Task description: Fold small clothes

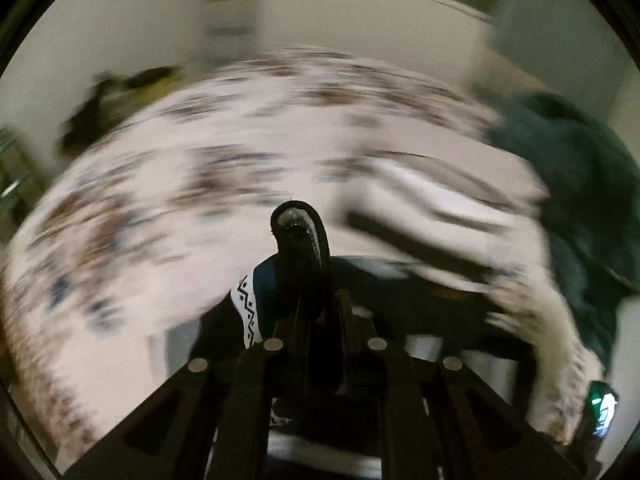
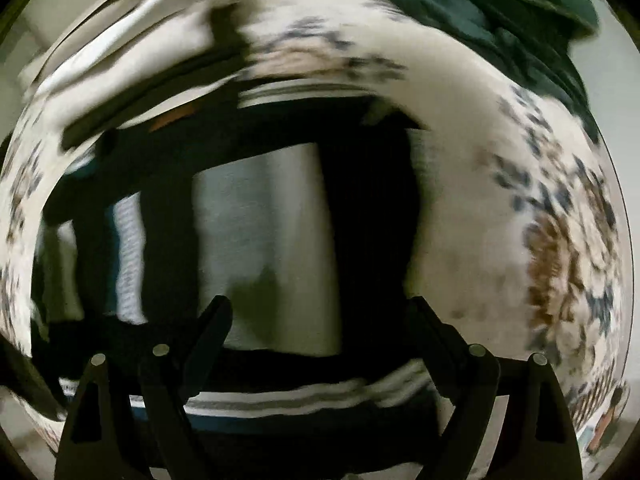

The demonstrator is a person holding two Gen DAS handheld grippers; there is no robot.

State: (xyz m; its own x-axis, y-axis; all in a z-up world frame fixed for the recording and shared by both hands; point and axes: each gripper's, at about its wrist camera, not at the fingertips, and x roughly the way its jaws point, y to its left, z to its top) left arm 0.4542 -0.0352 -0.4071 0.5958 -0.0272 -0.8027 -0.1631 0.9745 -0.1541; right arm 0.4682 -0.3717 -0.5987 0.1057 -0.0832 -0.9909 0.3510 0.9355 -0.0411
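Observation:
Both views are motion-blurred. My left gripper (image 1: 310,280) is shut on a dark navy garment (image 1: 276,288) with a white zigzag band, and a black fold of it bulges up between the fingers. The same garment, dark with grey and white panels and stripes, lies spread under my right gripper (image 2: 320,316) in the right wrist view (image 2: 260,248). My right gripper is open, its fingers (image 2: 208,320) wide apart just above the cloth, holding nothing.
The clothes lie on a white bedspread (image 1: 200,152) with brown and blue flower print. A dark green garment (image 1: 580,184) lies at the right, also in the right wrist view (image 2: 480,8). A dark item (image 1: 120,92) sits at the far left edge.

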